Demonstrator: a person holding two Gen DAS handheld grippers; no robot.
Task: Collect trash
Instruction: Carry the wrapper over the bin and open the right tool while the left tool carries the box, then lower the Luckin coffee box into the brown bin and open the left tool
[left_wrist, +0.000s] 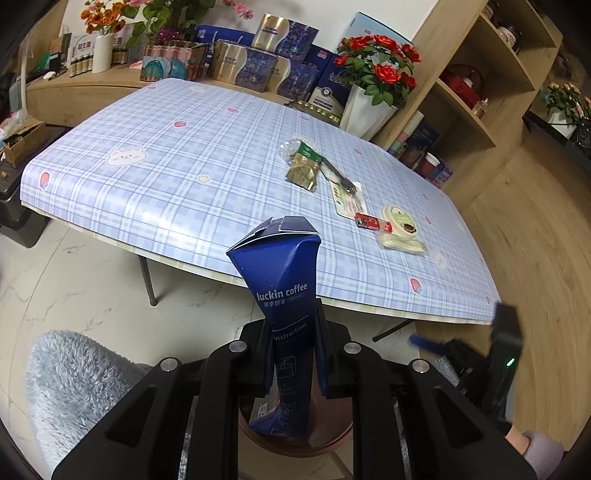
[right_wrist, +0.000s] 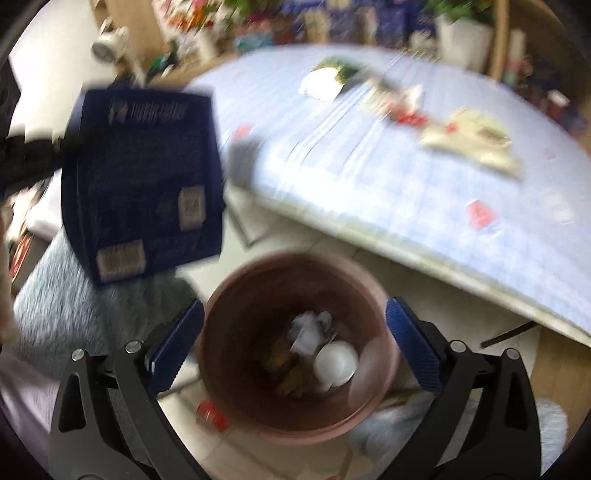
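Two grippers over the bin (right_wrist: 295, 417), low centre of the right view: the left gripper (left_wrist: 293, 354) pinches a crushed blue coffee box (left_wrist: 284, 291); the right gripper (right_wrist: 295, 343) stands spread, empty. Next call, I reckon: drop the box, then fetch the wrappers (left_wrist: 306, 166) at the counter's (left_wrist: 166, 177) right side.

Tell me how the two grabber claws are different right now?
The left gripper is squeezed shut on the blue coffee box, crushing its middle; the right gripper stands wide open with nothing between its fingers. The left gripper's box hangs above the brown bin's rim; the right gripper looks straight down into the bin. Both have black frames and blue pads.
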